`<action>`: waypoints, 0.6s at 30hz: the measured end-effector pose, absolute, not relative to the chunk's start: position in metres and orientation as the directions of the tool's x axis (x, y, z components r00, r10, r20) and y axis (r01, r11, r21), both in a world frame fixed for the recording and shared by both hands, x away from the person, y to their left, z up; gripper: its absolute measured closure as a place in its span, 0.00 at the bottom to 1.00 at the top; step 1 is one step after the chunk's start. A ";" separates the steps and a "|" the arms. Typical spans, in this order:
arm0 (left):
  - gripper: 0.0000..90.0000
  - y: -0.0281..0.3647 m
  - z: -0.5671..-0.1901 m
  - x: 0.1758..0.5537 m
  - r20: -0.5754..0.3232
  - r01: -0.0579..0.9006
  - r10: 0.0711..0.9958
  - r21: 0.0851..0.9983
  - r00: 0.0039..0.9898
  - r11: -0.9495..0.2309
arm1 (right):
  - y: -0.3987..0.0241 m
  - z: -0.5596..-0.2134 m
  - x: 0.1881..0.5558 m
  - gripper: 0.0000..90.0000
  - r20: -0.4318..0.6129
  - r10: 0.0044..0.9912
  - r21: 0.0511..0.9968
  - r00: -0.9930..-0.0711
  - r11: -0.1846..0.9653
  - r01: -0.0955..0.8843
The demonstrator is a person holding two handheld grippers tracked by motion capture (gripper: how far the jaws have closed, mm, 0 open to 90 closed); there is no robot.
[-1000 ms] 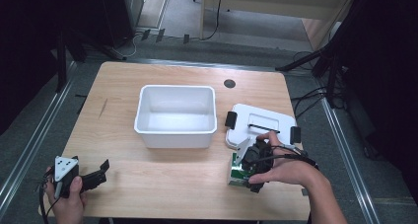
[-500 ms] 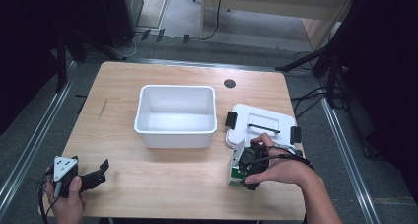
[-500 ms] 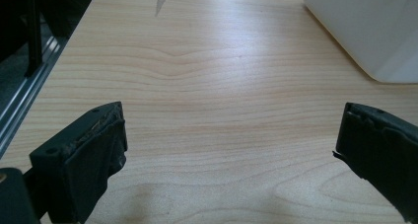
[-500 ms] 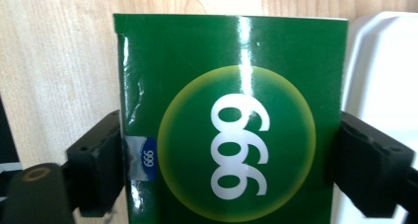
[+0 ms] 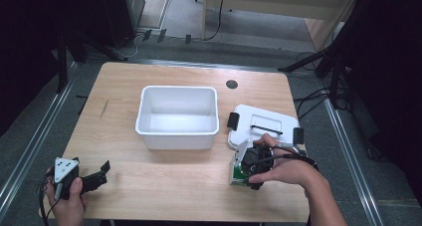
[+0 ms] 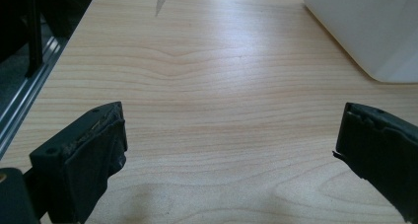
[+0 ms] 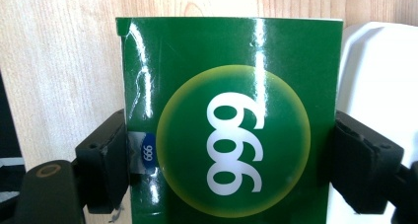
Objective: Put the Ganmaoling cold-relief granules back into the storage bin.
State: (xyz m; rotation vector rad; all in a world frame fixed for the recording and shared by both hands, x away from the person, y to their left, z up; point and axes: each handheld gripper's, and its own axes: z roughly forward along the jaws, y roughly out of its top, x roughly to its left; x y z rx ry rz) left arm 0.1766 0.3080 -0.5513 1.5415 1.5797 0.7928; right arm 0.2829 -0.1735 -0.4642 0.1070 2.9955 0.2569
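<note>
The jaws of the right gripper (image 7: 226, 160) have just been closing, and the green box (image 7: 231, 120) is now seen between them, a pad set against each of its side faces. In the right gripper view the box's glossy front, with its yellow-green disc and white figures, is framed squarely by the two black pads, so a grip on the box is judged to have been made or very nearly made. From the high view the right gripper (image 5: 250, 162) is seen bearing down on the green box (image 5: 236, 175), which stands on the surface just in front of the white lid (image 5: 263, 122) and well to the right of the white bin (image 5: 177, 117), as seen from above.

The closing is taken to mean that the pick is in hand: the box is not yet lifted, and the open bin is judged the likely place for it.

The jaws of the left gripper (image 6: 231, 155) are held wide apart with nothing between them. The left gripper (image 5: 82, 178) rests low over the surface (image 5: 164, 186), well to the left of the bin and in front of it.
</note>
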 end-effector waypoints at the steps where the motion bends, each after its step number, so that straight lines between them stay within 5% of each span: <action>1: 0.00 0.308 -0.551 0.177 -0.106 0.509 0.994 0.857 0.034 0.074 | -0.173 -0.463 0.283 0.18 -0.126 0.080 0.177 -0.989 0.983 0.057; 18: 0.00 0.308 -0.551 0.177 -0.105 0.509 0.994 0.858 0.034 0.073 | -0.170 -0.420 0.297 0.18 -0.132 0.078 0.195 -0.988 0.980 0.051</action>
